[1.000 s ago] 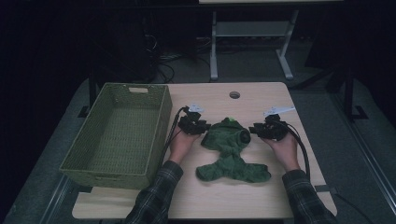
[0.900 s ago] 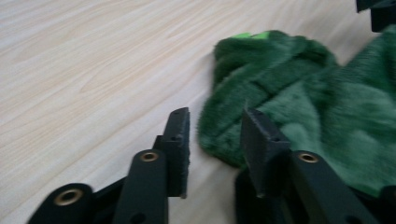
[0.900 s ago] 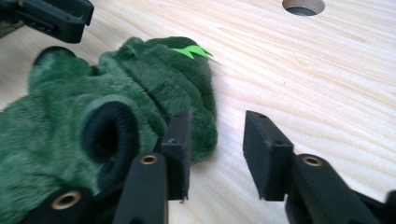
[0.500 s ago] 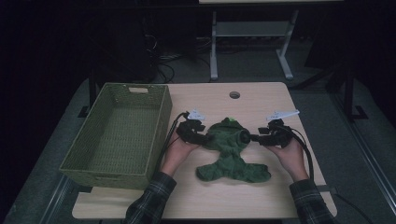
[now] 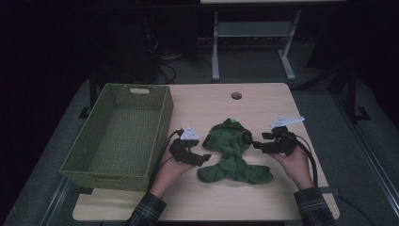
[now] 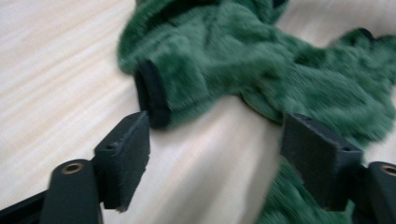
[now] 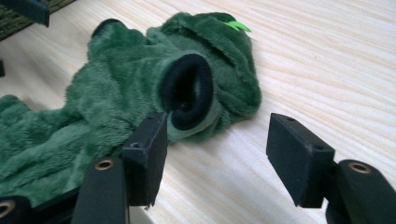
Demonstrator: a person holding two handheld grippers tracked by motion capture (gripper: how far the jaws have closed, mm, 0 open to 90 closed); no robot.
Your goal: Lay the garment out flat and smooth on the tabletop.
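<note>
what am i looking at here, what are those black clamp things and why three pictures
A person sits at a wooden table and holds a hand-held clamp tool in each hand: the left gripper and the right gripper. No robot arm is involved.

The high view comes from a camera above the table. The other two pictures come from small cameras riding on each gripper, looking out between its two black fingers.

On the table lie a small green fleece garment with black cuffs and, to the left, a green woven basket.

Nothing is held. Both grippers have just been opening, and their fingers stand apart beside the cuffs, with bare table between them.
</note>
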